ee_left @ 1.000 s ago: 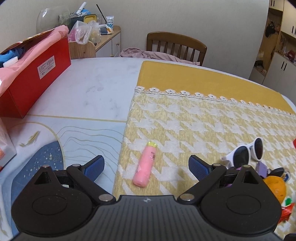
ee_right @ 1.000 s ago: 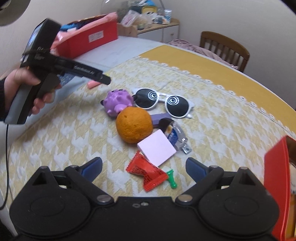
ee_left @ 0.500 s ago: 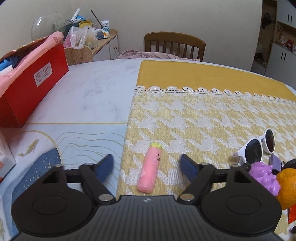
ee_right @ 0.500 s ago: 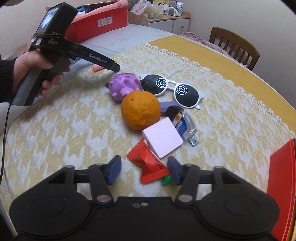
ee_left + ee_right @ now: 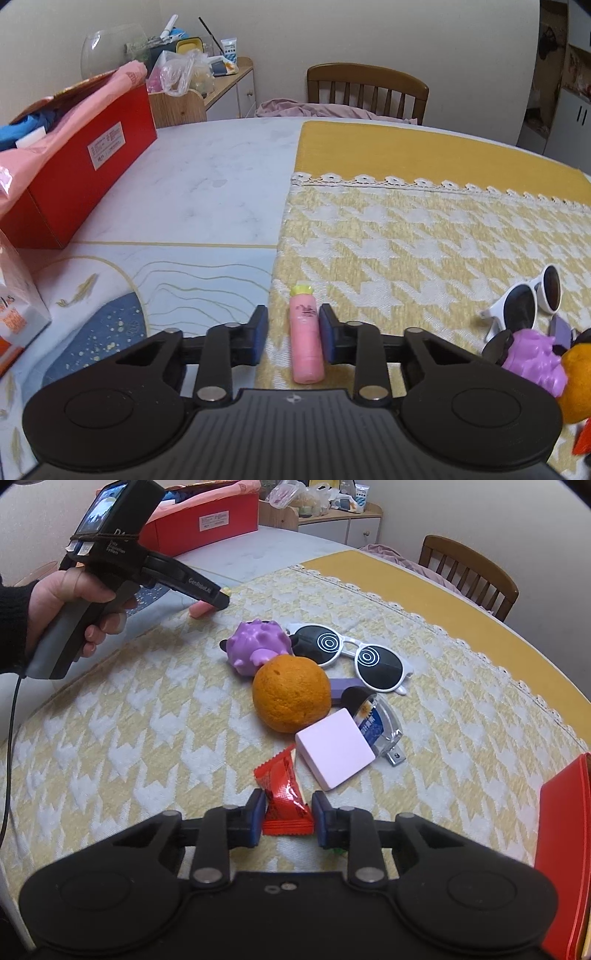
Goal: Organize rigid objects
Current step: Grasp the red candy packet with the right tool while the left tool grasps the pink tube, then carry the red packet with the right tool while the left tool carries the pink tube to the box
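Gripping is the step in hand on both sides, and both sets of jaws have just been closing. Left claw [image 5: 294, 328] is narrow around the pink tube [image 5: 305, 343], which lies lengthwise between the pads on the yellow cloth [image 5: 406, 240], yellow cap pointing away from the claw. The right-side pad sits against the tube. A sliver of cloth shows at the left-side pad, probably only viewing angle, so I read it as clamped. Right claw [image 5: 289, 816] is narrow on the red packet [image 5: 286, 797], pads at its two side edges, the rest of it sticking out ahead. Pink block [image 5: 334, 753] lies just ahead and right of that claw, orange [image 5: 291, 698] further ahead. To do it well: confirm firm contact on both sides of the tube before lifting, since a round tube can roll or pivot out. Lift straight up, level, no twist. The packet looks thin and crinkly, so squeeze gently and raise slowly, clear of the block. Red box [image 5: 81, 173] far ahead-left of the left claw looks a likely drop spot; cannot tell for sure.
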`<move>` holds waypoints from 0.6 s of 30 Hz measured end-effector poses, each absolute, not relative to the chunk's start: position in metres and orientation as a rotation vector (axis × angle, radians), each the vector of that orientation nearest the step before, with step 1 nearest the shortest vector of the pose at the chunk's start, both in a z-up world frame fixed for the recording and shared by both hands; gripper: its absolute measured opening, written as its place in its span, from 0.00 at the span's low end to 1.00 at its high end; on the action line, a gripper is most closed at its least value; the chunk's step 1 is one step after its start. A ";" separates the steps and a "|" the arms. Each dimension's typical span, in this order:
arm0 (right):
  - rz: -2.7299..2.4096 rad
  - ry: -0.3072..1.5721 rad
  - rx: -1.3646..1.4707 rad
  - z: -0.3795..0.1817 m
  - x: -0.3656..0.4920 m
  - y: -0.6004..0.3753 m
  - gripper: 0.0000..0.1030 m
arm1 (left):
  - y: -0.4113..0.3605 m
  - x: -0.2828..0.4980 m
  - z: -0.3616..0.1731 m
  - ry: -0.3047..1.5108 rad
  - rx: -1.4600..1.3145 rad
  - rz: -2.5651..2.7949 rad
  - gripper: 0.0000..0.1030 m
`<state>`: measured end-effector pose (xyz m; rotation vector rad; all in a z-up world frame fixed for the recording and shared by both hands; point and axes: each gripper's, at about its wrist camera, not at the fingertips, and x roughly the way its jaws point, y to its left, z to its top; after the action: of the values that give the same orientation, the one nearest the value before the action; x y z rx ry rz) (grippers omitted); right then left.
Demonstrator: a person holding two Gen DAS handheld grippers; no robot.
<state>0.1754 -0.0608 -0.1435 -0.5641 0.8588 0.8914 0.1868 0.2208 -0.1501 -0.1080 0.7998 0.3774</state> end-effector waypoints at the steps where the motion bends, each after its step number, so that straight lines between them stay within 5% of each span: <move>1: 0.886 0.858 -0.563 -0.143 0.175 -0.061 0.24 | 0.221 0.186 -0.149 0.800 -0.105 0.380 0.14; 18: 0.824 0.836 -0.408 -0.111 0.167 -0.098 0.18 | 0.198 0.155 -0.116 0.766 -0.164 0.324 0.15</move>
<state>0.1670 -0.0984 -0.1112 -0.4080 0.8363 0.8242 0.1554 0.1978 -0.1159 -0.1640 0.7655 0.3242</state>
